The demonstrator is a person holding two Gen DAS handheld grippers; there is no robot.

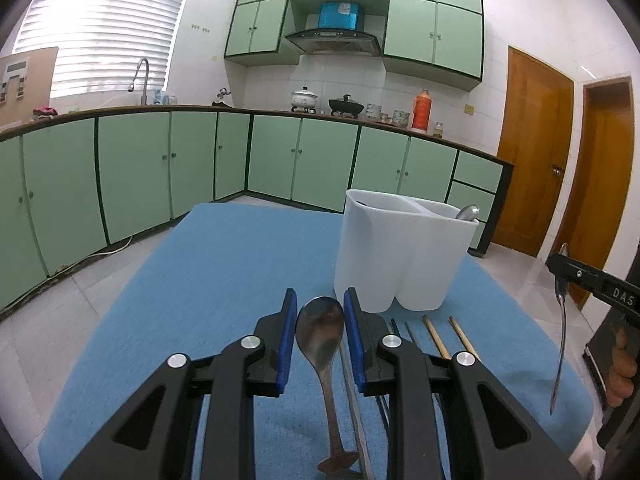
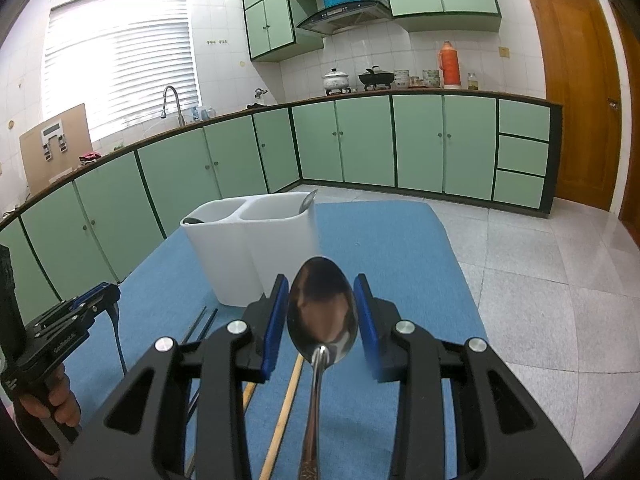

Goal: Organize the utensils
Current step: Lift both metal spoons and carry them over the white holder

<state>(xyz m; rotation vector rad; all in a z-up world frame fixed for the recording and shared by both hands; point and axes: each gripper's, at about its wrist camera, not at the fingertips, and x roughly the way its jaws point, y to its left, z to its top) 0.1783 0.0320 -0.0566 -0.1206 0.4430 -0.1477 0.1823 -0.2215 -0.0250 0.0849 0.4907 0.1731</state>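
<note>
My left gripper (image 1: 320,300) is shut on a spoon (image 1: 320,332), its pads on the edges of the bowl and its brownish handle hanging down above the blue-covered table (image 1: 224,280). In the right wrist view that left gripper (image 2: 112,290) shows at the left edge. My right gripper (image 2: 322,284) is shut on a shiny metal spoon (image 2: 322,316), bowl up between the blue pads; the right gripper (image 1: 558,262) also appears far right in the left wrist view. A white two-compartment holder (image 1: 400,256) (image 2: 248,256) stands just beyond both grippers. One spoon (image 1: 468,213) leans in its right compartment.
Wooden chopsticks (image 1: 436,338) (image 2: 286,400) and thin dark chopsticks (image 1: 400,330) (image 2: 202,322) lie on the cloth in front of the holder. A person's hand (image 2: 60,400) holds the left gripper's grip. Green kitchen cabinets and a tiled floor surround the table.
</note>
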